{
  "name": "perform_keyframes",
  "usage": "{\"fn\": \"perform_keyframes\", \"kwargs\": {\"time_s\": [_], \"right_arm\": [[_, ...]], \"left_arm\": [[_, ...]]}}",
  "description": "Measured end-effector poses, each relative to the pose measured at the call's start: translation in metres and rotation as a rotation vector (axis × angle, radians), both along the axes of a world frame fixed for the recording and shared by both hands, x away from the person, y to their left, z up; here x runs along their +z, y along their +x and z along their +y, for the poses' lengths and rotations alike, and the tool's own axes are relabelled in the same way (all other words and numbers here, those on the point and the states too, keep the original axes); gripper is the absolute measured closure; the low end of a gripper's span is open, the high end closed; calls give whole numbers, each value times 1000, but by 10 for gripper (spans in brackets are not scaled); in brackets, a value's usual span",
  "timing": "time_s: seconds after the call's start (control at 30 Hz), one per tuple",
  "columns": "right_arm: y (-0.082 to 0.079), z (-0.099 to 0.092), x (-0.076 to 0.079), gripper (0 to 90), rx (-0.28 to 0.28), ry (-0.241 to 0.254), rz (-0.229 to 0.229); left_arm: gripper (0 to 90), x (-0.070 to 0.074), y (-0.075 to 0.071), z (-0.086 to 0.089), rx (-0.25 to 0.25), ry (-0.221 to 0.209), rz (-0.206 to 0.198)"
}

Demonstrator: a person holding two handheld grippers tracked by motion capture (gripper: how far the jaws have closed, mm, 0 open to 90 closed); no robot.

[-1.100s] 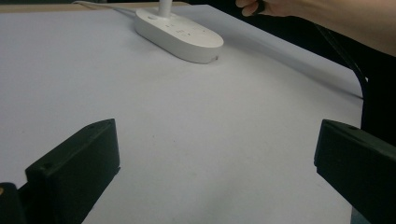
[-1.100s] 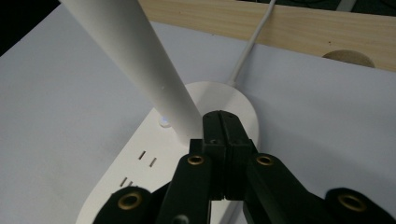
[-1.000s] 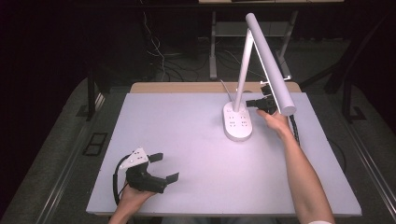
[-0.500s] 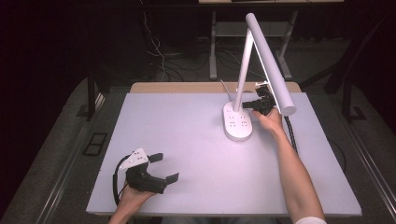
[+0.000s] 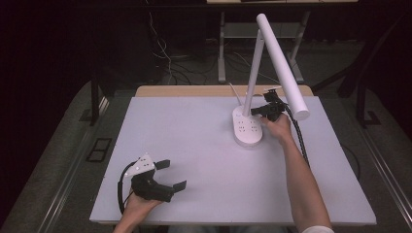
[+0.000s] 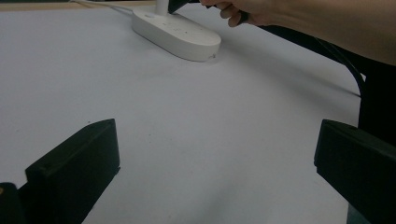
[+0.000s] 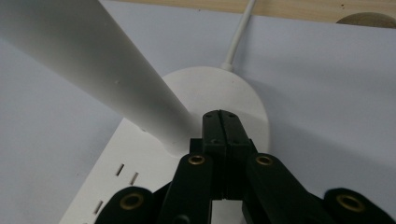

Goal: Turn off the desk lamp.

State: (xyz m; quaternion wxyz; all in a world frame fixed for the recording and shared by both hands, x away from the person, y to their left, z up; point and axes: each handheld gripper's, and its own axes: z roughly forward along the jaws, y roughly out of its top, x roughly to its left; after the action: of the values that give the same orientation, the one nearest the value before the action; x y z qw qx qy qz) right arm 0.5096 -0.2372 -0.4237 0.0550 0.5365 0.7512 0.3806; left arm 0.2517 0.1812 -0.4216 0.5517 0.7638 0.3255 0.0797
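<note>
Dark room, pale grey table (image 5: 204, 194) lit from above, cables on the floor behind it.

Desk lamp (image 5: 252, 124) sits upper right of centre in the high view. Its oval base with socket slots lies flat on the table, long axis running roughly front to back in that frame. White stem rises from the far end of the base, tilted slightly right. Tube head (image 5: 284, 68) slants down toward the right. White cord (image 7: 239, 35) leaves the back of the base toward the wooden strip at the table's far edge.

Right gripper (image 5: 266, 109) is at the stem's foot, coming in from the right. In the right gripper view its jaws are pressed together with nothing between them, tips (image 7: 223, 122) right at the raised back part of the base, stem just to their left. Touching or a hair above: cannot tell. My read: a poke at a button or touch spot there, so what matters is that the tips are over the base end, beside the stem, not around it.

Left gripper (image 5: 167, 174) rests lower left on the table, jaws spread wide and empty, well apart from the lamp. Right hand is clearly the nearer one.

Versus the earlier frames: right gripper has edged in closer to the stem; left hasn't budged; lamp is in the same spot.
</note>
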Motion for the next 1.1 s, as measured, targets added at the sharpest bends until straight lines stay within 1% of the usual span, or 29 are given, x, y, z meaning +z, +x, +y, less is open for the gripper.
{"fn": "perform_keyframes", "kwargs": {"time_s": [0.03,0.1,0.13,0.2,0.33,0.5,0.57,0.63,0.67,0.73,0.83,0.87,0.97,1.1], "right_arm": [[-2,3,2,900,-7,-22,0],[-2,3,2,900,-7,-25,2],[-1,3,3,900,1,-23,-15],[-2,3,2,900,1,-25,-19],[-1,2,3,900,-2,-16,-6],[-1,0,2,900,4,-6,-7],[-1,1,1,900,-5,-9,-8],[-1,3,2,900,-13,-23,-8],[-2,6,4,900,-20,-43,-4],[-3,7,4,900,-24,-44,-2],[-3,6,2,900,-22,-37,-5],[-3,7,3,900,-19,-45,-7],[-3,7,3,900,-23,-44,0],[-1,2,3,900,-15,-18,-4]], "left_arm": [[0,0,0,0,-1,1,0],[0,0,0,0,1,-2,1],[0,0,1,0,3,-3,1],[0,0,1,1,3,-4,1],[0,0,1,1,7,-7,4],[0,0,1,0,3,-3,1],[0,0,1,0,1,0,0],[0,0,1,0,0,0,2],[0,0,1,0,-1,0,3],[0,0,1,0,-2,0,2],[0,0,0,-1,-4,2,2],[0,0,0,-1,-5,4,2],[0,0,1,0,-3,1,3],[0,0,1,1,2,-2,4]]}}
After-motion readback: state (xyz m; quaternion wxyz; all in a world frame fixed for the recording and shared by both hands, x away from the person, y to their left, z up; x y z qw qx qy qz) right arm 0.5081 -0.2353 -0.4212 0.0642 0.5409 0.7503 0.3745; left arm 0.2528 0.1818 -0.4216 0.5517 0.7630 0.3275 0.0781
